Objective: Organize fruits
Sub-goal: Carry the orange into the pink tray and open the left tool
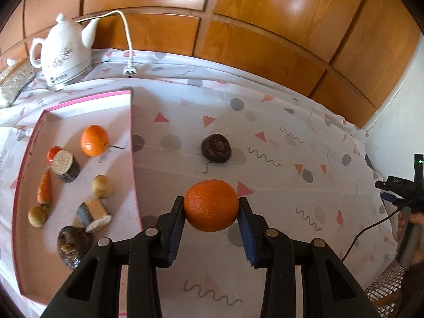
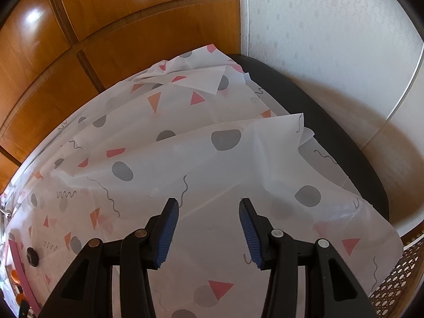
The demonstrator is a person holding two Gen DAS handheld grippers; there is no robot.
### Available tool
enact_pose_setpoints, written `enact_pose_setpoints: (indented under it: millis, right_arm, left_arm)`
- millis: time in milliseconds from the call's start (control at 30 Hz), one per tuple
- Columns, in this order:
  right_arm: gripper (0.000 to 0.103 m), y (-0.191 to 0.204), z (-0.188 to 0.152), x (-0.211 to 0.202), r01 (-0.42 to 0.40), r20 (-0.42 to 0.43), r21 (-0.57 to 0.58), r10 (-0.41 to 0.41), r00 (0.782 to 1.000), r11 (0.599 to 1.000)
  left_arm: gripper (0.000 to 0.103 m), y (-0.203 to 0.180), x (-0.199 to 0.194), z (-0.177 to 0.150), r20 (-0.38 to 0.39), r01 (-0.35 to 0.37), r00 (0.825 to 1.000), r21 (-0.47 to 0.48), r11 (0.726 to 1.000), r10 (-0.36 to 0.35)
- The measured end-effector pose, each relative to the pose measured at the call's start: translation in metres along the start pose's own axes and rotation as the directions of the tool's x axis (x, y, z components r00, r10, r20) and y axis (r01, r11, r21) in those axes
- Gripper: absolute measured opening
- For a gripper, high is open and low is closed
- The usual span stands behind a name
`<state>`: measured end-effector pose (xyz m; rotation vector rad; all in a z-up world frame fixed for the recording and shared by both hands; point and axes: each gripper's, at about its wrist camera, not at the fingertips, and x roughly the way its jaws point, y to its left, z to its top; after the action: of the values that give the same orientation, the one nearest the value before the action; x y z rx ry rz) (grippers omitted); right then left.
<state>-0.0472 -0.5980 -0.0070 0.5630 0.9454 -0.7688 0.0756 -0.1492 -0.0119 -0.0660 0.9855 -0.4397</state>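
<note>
My left gripper (image 1: 211, 203) is shut on an orange (image 1: 211, 205), held above the patterned tablecloth (image 1: 278, 143) just right of the pink-rimmed tray (image 1: 131, 132). In the tray lie a second orange (image 1: 94, 140), a small red fruit (image 1: 53, 153), a carrot (image 1: 45, 187), two pale round fruits (image 1: 102, 186) and some dark cut pieces. A dark round fruit (image 1: 216, 148) sits on the cloth beyond the held orange, seen small at the left edge of the right wrist view as the dark fruit (image 2: 32, 256). My right gripper (image 2: 209, 213) stands open over bare cloth, nothing between its fingers.
A white teapot-shaped kettle (image 1: 66, 53) with its cord and plug (image 1: 129, 71) stands at the back left. Wooden panelling (image 1: 238, 39) backs the table. The right hand's gripper body (image 1: 408, 193) shows at the right edge. The cloth hangs over a dark table edge (image 2: 331, 122) near a white wall.
</note>
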Motion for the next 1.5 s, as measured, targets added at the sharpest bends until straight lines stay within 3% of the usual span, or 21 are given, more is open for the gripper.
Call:
enact_pose_setpoints:
  millis: [567, 867, 1167, 1300, 1367, 1500]
  right_arm:
    - [0.048, -0.009, 0.001, 0.004, 0.035, -0.012, 0.051, -0.035, 0.999, 0.998]
    - [0.048, -0.007, -0.001, 0.004, 0.039, -0.009, 0.040, -0.039, 0.999, 0.998]
    - [0.048, -0.008, 0.000, 0.002, 0.046, 0.002, 0.039, -0.046, 0.999, 0.998]
    - [0.048, -0.007, 0.001, 0.000, 0.060, 0.010, 0.031, -0.061, 0.998, 0.998]
    - [0.048, 0.000, 0.001, -0.004, 0.106, 0.045, -0.008, -0.106, 0.993, 0.994]
    - [0.048, 0.013, 0.000, -0.007, 0.116, 0.074, -0.083, -0.110, 0.991, 0.990]
  left_arm:
    - [0.039, 0.042, -0.046, -0.008, 0.095, -0.056, 0.993, -0.071, 0.996, 0.063]
    - [0.039, 0.096, -0.060, -0.023, 0.099, -0.109, 0.987, -0.174, 0.979, 0.127]
    - [0.039, 0.164, -0.074, -0.048, 0.077, -0.183, 0.974, -0.298, 0.937, 0.215]
    - [0.039, 0.174, -0.070, -0.056, 0.056, -0.207, 0.970, -0.316, 0.926, 0.236]
    - [0.040, 0.175, -0.067, -0.058, 0.051, -0.218, 0.968, -0.319, 0.923, 0.246]
    - [0.042, 0.169, -0.063, -0.057, 0.056, -0.239, 0.962, -0.294, 0.925, 0.266]
